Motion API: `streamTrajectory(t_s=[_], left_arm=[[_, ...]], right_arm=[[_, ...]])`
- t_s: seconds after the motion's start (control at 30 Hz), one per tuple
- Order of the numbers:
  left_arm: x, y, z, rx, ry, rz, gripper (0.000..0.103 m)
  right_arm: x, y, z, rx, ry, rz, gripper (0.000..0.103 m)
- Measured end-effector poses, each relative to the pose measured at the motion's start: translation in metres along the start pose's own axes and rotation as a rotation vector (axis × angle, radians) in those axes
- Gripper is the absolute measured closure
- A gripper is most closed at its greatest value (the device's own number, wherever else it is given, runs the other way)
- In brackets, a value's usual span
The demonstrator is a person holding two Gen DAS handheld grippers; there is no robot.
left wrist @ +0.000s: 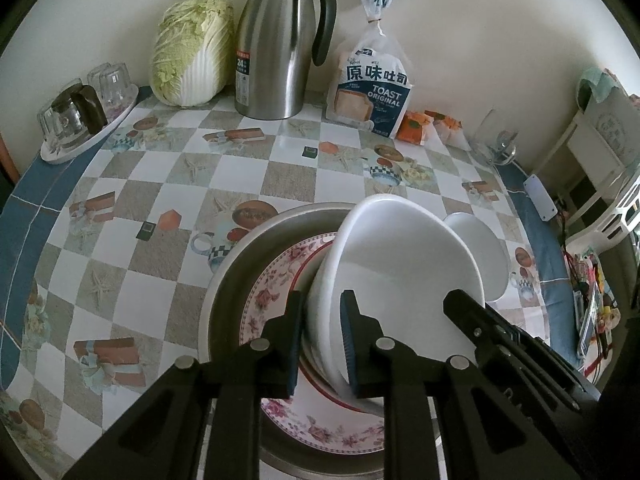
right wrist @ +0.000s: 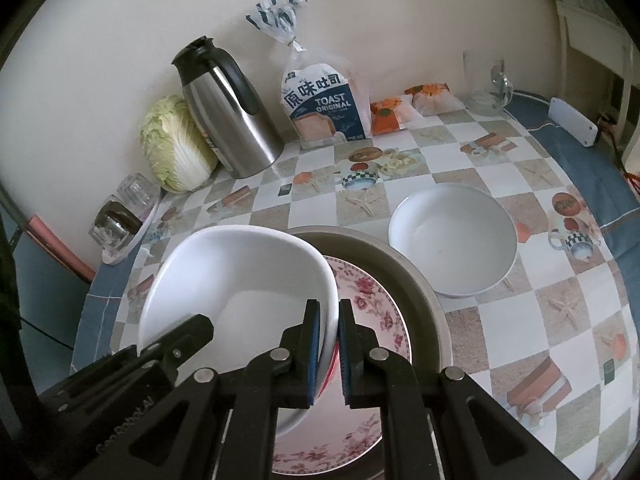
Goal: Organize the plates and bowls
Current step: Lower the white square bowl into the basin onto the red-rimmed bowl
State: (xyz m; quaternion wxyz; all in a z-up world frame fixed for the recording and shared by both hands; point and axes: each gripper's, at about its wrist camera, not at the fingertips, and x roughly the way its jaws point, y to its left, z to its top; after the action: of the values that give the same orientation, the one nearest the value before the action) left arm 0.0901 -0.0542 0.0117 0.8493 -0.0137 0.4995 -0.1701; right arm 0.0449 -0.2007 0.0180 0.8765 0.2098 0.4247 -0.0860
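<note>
A white bowl (left wrist: 400,264) (right wrist: 240,276) hangs tilted over a floral plate (left wrist: 272,292) (right wrist: 372,300), which lies in a round metal basin (left wrist: 236,276) (right wrist: 416,280). My left gripper (left wrist: 322,336) is shut on the bowl's near-left rim, with the white wall between its blue pads. On the opposite rim my right gripper (right wrist: 330,340) is shut too; one of its fingers (left wrist: 464,308) shows in the left wrist view. A second white bowl (right wrist: 452,240) (left wrist: 480,248) sits on the checked tablecloth to the right of the basin.
Along the back wall stand a cabbage (left wrist: 192,52), a steel thermos jug (left wrist: 276,52), a toast bag (left wrist: 372,84) and orange snack packets (left wrist: 416,124). A tray of upturned glasses (left wrist: 80,112) is at far left, a glass jar (left wrist: 492,136) at far right.
</note>
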Motion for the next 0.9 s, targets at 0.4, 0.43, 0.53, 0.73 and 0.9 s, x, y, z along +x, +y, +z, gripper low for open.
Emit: streamTrajectory(t_s=[0.4,0.43,0.53,0.73,0.9], left_arm=[[-0.017,0.004,0.006,-0.013,-0.047,-0.028,0.081],[-0.018,0.005,0.007,-0.016,-0.051,-0.030,0.081],[-0.021,0.009,0.008,-0.033,-0.071,-0.017,0.081],[-0.013,0.018,0.007,-0.060,-0.054,-0.011,0.081],[-0.010,0.018,0.006,-0.063,-0.049,-0.015,0.081]], right_arm=[[0.000,0.001,0.001,-0.005,-0.004,-0.005,0.092],[0.000,0.001,0.001,-0.005,-0.004,-0.005,0.092],[0.000,0.001,0.001,-0.005,-0.003,-0.005,0.092],[-0.002,0.003,0.000,-0.011,-0.007,0.001,0.090],[-0.003,0.005,0.000,-0.010,-0.005,0.014,0.090]])
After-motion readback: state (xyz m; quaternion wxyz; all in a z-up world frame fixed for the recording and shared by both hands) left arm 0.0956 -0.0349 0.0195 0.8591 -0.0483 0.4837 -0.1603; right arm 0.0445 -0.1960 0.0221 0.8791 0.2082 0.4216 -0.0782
